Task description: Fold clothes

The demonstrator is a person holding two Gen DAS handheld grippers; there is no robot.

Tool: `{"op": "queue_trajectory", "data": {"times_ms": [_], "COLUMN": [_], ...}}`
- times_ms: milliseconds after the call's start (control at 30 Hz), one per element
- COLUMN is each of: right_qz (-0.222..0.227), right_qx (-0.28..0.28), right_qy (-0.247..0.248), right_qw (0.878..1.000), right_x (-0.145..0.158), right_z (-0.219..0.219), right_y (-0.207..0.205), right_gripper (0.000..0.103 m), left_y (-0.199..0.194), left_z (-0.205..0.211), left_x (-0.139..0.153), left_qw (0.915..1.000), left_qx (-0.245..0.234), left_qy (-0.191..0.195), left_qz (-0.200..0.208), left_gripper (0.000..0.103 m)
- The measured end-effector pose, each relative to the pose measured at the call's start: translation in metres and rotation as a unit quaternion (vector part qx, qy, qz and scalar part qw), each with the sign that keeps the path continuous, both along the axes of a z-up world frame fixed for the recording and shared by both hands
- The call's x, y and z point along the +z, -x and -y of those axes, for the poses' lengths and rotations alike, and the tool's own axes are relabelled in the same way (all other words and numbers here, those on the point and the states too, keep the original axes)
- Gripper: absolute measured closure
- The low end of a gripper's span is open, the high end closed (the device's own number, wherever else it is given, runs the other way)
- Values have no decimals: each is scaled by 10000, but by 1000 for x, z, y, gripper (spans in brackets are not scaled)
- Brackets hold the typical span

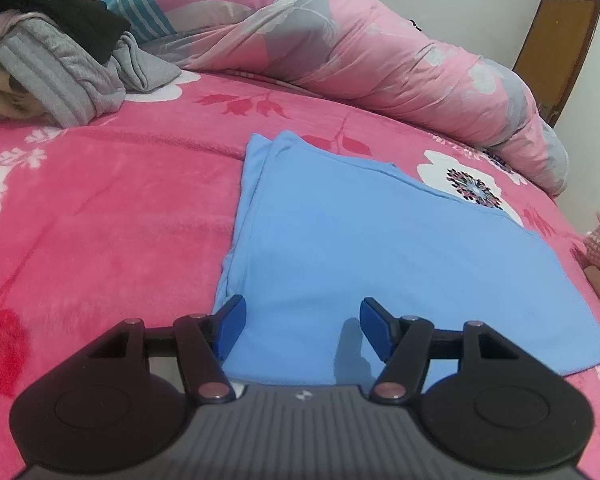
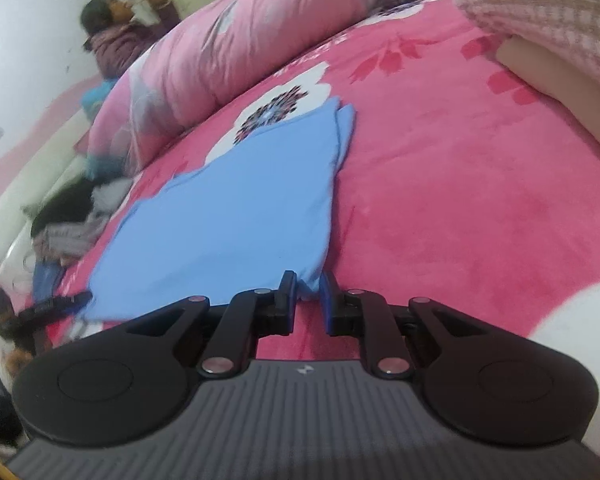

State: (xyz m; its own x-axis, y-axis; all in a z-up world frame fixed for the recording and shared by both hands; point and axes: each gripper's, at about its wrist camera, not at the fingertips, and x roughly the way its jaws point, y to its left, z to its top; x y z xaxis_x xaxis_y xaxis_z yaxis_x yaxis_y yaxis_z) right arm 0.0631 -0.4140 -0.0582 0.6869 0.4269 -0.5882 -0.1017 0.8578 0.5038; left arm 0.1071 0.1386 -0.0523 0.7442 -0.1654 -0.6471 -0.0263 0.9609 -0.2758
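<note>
1. blue garment [image 1: 380, 248]: smooth, matt cloth.
2. bedspread [image 1: 112, 208]: pink fleece, fuzzy nap.
3. duvet [image 1: 360, 52]: smooth printed cloth, creased.
4. left gripper [image 1: 302, 326]: matt black plastic arms, blue pads, shiny metal pivot pins.
5. door [image 1: 556, 40]: brown wood.

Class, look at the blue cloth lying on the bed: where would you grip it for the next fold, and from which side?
Grip the blue cloth at its two near corners, coming in low from the near edge. It lies flat, and the near edge is free. The right gripper already pinches one corner; the left gripper hovers open over the near edge.
</note>
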Motion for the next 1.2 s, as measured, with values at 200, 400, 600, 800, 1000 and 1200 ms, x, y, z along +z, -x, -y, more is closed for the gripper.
{"op": "queue_trajectory", "data": {"times_ms": [200,400,600,800,1000,1200], "right_qz": [605,1506,1514,1395,1617,1211], "right_qx": [926,2077,2660,2143,1531,1341], "right_qy": [1519,3192,4432,4681,3160,2380], "right_qw": [9822,9123,8426,8459,9222,9543], "right_x": [18,42,10,19,46,24], "right_z": [-22,-40,-58,-44,-38,-52], "right_y": [1,14,26,33,30,11], "right_gripper": [100,100,100,101,100,100], "left_y": [-3,-3,-2,-2,0,2], "left_z": [6,8,8,6,4,-3], "left_x": [0,0,0,0,0,-1], "left_qw": [9999,9998,9997,9998,9999,9999], "left_qx": [43,45,29,-11,-17,-49], "left_qy": [-123,-213,-233,-182,-117,69], "left_qz": [15,29,39,68,95,128], "left_gripper": [38,38,38,38,38,38]}}
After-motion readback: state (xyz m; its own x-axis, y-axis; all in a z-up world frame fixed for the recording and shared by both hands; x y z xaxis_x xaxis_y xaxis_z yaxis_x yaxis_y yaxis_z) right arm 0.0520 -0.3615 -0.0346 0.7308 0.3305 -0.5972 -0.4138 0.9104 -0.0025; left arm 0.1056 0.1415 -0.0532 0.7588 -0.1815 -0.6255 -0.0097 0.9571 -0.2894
